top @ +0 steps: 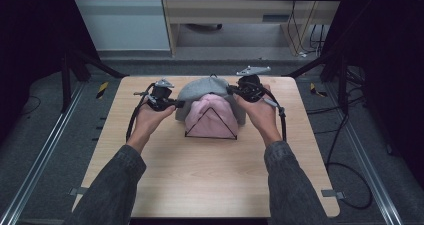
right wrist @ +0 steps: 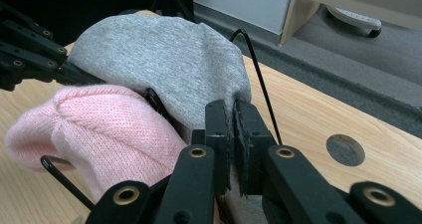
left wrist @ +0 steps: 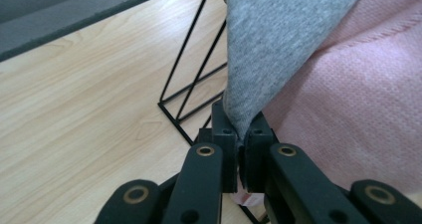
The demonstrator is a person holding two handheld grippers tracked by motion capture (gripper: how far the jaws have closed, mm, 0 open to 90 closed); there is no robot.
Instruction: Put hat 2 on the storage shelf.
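Observation:
A black wire rack stands in the middle of the wooden table. A pink knit hat hangs on its front loop. Behind it a grey hat drapes over the rear loop. My left gripper is shut on the grey hat's left edge; in the left gripper view the grey cloth is pinched between the jaws, with the pink knit to its right. My right gripper is shut on the grey hat's right edge. The pink hat lies to the left in the right gripper view.
The wooden table has bare surface in front of the rack. A round hole shows in the tabletop near the right gripper. Beyond the far edge are a wooden desk, cables and dark frame posts.

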